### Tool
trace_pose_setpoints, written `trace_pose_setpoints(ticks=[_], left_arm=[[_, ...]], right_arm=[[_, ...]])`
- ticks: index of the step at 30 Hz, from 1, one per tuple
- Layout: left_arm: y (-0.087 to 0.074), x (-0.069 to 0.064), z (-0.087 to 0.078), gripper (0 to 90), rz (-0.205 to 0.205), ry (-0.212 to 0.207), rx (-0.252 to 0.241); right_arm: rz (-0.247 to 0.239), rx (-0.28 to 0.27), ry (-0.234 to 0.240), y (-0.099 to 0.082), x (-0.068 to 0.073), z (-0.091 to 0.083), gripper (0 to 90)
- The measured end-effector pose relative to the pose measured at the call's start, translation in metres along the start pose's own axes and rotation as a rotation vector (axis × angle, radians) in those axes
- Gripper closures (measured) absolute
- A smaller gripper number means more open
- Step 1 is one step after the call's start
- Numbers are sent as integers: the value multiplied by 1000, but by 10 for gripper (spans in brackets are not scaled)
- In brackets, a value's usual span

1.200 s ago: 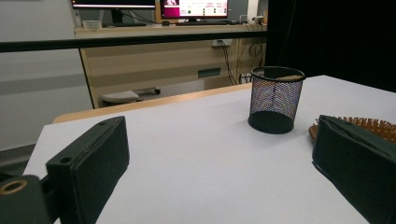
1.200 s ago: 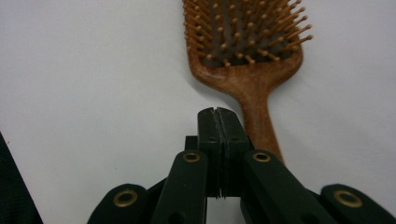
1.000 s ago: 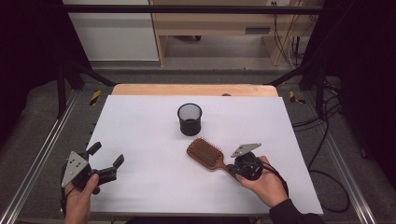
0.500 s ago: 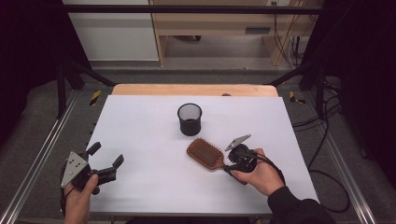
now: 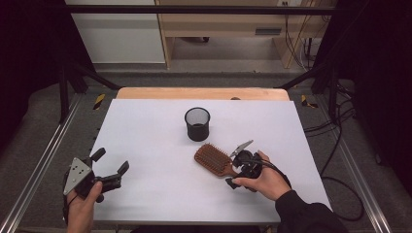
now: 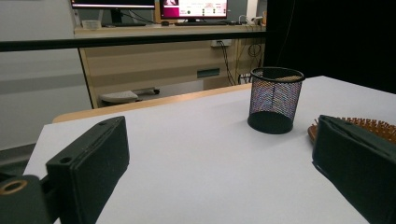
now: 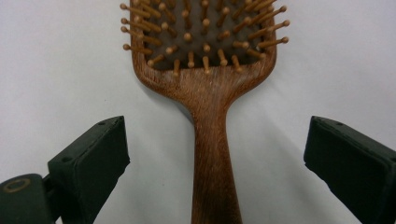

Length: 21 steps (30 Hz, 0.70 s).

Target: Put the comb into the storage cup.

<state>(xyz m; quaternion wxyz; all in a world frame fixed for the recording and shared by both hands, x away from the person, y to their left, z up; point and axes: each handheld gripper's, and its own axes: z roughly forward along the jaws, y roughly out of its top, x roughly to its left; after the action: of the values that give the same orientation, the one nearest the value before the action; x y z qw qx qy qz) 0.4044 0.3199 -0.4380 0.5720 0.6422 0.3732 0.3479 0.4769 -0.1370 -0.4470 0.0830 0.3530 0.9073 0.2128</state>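
Observation:
A brown wooden hairbrush [image 5: 212,158] lies bristles up on the white table [image 5: 145,136], its handle pointing toward the person's right hand. My right gripper [image 5: 234,170] is open, its jaws either side of the handle without touching it. In the right gripper view the handle [image 7: 212,154] runs up between the jaws of the right gripper [image 7: 215,140] to the bristled head [image 7: 205,28]. My left gripper [image 5: 111,161] is open and empty near the table's front left. The left gripper view looks between the jaws of the left gripper [image 6: 219,154] to part of the brush [image 6: 369,123].
A black mesh cup [image 5: 197,124] stands upright at the table's middle, just beyond the brush; it also appears in the left gripper view [image 6: 274,100]. A wooden strip [image 5: 204,93] edges the far side. Metal rails [image 5: 43,160] run along both sides.
My right gripper has moved left toward the brush and tipped down, so its open jaws now straddle the handle. The left gripper and the brush have stayed put.

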Motion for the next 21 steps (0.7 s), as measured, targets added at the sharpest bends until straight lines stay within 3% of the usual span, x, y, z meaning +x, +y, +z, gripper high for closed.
trace_pose_setpoints(ticks=[6,14,21], left_arm=[[0,0,0,41,3,-3,1],[0,0,0,41,4,-3,1],[0,-1,1,41,5,-6,3]], right_arm=[[-2,40,29,0,0,7,120],[-4,58,21,4,1,10,370],[-14,56,18,6,1,9,524]])
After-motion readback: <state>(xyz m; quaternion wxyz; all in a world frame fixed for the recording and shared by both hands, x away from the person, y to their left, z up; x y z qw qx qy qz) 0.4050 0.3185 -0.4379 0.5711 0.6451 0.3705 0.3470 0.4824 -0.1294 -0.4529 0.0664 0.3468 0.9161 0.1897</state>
